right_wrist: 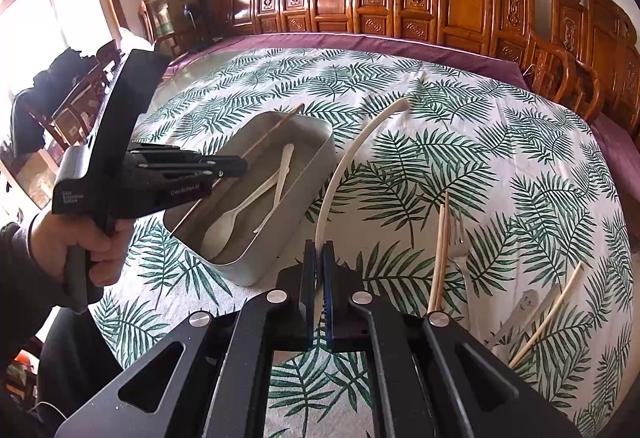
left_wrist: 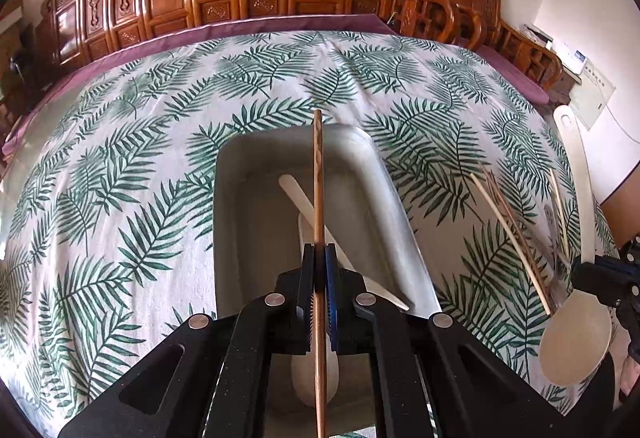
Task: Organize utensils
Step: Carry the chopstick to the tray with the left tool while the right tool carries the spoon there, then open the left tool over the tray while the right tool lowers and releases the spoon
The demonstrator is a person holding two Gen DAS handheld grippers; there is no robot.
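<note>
Holding a brown wooden chopstick (left_wrist: 318, 174) over the metal tray (left_wrist: 384, 174), the left tongs (left_wrist: 319, 252) are clamped tight on it, its tip reaching past the far rim. A white plastic spoon (right_wrist: 228, 222) and a white plastic knife (right_wrist: 280, 178) already lie in the tray. The right tongs (right_wrist: 319, 250) are pinched shut on the long handle of a big cream spoon (left_wrist: 576, 334), just right of the tray. More chopsticks (right_wrist: 440, 254) and a fork (right_wrist: 460, 238) lie loose on the leaf-print cloth (right_wrist: 500, 166) covering the counter.
</note>
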